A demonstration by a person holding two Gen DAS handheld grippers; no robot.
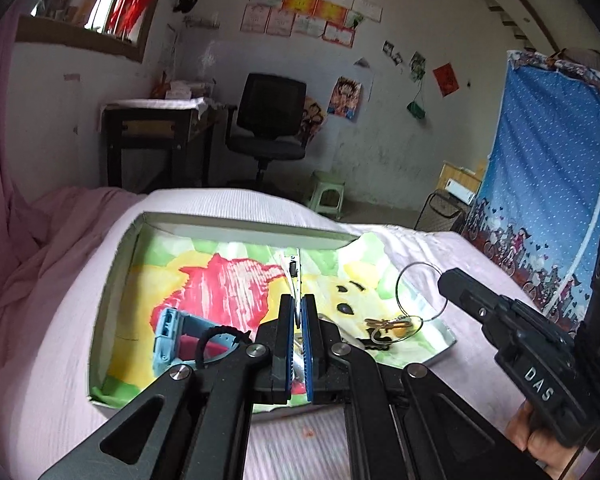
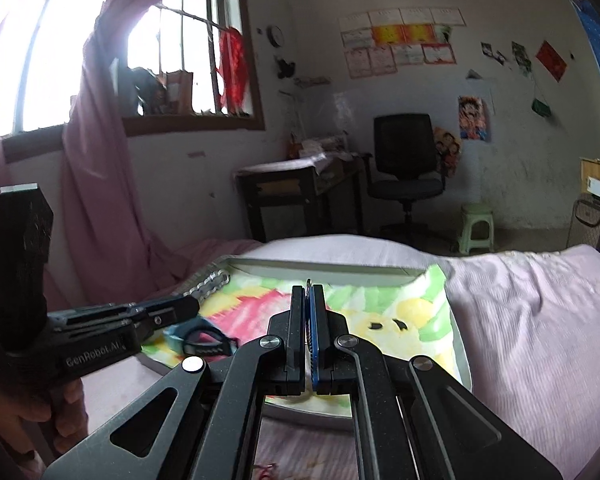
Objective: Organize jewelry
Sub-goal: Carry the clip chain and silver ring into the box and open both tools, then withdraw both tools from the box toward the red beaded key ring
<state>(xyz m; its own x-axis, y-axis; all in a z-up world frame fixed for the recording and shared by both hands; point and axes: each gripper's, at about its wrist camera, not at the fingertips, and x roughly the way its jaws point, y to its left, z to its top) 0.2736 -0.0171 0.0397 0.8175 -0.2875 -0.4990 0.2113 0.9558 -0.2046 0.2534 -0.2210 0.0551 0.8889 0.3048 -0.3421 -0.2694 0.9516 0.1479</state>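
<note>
Pink-sheeted bed bearing a shallow box lined with colourful cloth. Left gripper clamped on a silvery chain; right gripper pinching a thin hoop. Gold jewelry inside the box.

A: State the tray material.
B: Thin white card walls, matt. The liner is soft cloth with a printed pattern, fuzzy surface.

A: Bed cover?
B: Pale pink woven cloth, fine ribbed texture, matt.

A: Left hand-held gripper finish?
B: Black matt plastic links with a lightly grained surface; bright metal pivot pins; blue ridged pads, likely rubber. The right hand-held gripper has the same finish.

A: Items in the tray?
B: Thin wire ring, glossy metal. Chain, silver metal links. Light blue clip, smooth plastic. Black band, matt, ridged.
</note>
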